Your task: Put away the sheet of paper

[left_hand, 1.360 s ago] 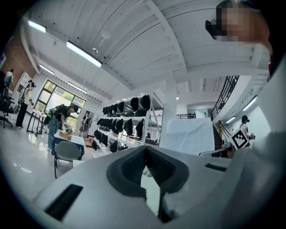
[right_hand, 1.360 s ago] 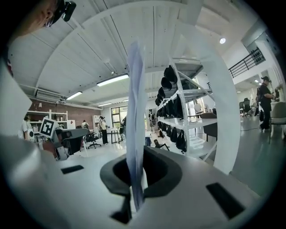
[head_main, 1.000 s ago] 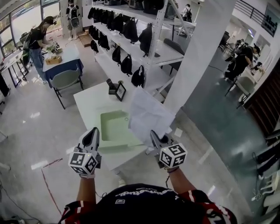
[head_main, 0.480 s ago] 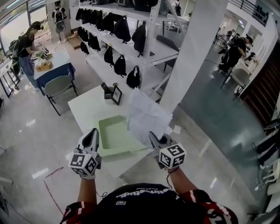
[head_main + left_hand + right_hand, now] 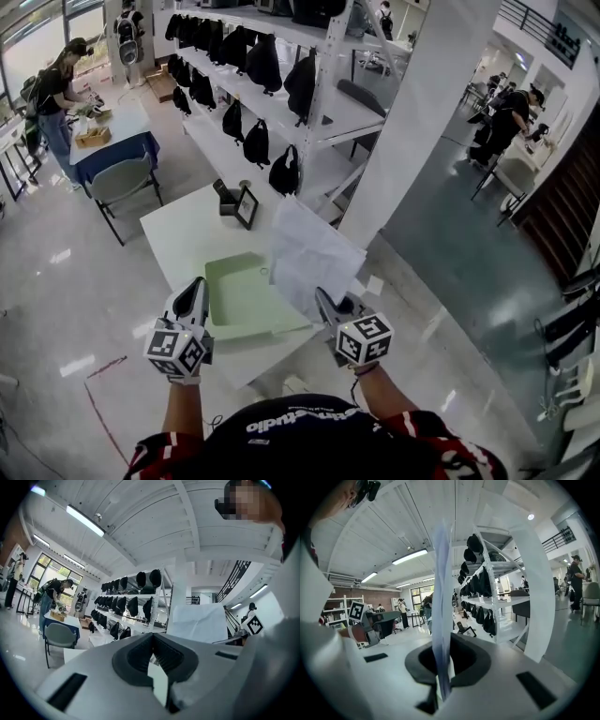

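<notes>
A creased white sheet of paper [image 5: 314,255] stands upright over the right end of a pale green tray [image 5: 246,298] on a white table [image 5: 178,232]. My right gripper [image 5: 324,302] is shut on the sheet's lower edge. In the right gripper view the sheet [image 5: 441,588] shows edge-on, rising out of the right gripper [image 5: 442,641]. My left gripper [image 5: 194,296] hovers at the tray's left near corner, shut with nothing in it. Its pads meet in the left gripper view [image 5: 152,637], where the sheet [image 5: 199,623] shows to the right.
A small picture frame [image 5: 246,206] and a dark holder stand at the table's far end. Behind are a white rack of black backpacks [image 5: 272,66] and a thick white pillar [image 5: 412,103]. A grey chair [image 5: 122,183] and people at other tables are farther off.
Both grippers have drawn a little closer to the table, and the tray now lies nearer beneath them. The sheet stays upright in the right gripper.
</notes>
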### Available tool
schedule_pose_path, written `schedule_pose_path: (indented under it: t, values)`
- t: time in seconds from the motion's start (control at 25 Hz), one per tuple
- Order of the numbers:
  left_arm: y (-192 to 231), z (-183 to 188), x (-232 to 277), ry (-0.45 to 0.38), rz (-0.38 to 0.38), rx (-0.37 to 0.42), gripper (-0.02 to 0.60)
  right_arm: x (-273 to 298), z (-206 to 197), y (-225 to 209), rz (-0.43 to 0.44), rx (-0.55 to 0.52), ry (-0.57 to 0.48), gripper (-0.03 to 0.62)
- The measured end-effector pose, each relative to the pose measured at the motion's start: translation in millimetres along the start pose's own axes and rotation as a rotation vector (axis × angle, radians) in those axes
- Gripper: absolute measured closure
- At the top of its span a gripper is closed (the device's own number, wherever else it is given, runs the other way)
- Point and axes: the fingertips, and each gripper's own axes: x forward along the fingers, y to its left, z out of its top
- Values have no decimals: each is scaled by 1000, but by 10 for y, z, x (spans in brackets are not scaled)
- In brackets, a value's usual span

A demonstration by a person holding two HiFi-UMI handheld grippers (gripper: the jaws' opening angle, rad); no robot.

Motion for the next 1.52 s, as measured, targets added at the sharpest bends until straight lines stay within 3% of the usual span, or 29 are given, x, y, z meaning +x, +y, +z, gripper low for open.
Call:
schedule_pose_path:
  t: [0.4, 1.52]
  values:
    - [-116, 183, 198, -36, 46, 44, 577, 284, 122, -171, 91, -12, -5, 589]
    - [32, 72, -127, 11, 230, 77, 577, 1053, -599, -20, 290, 33, 190, 589]
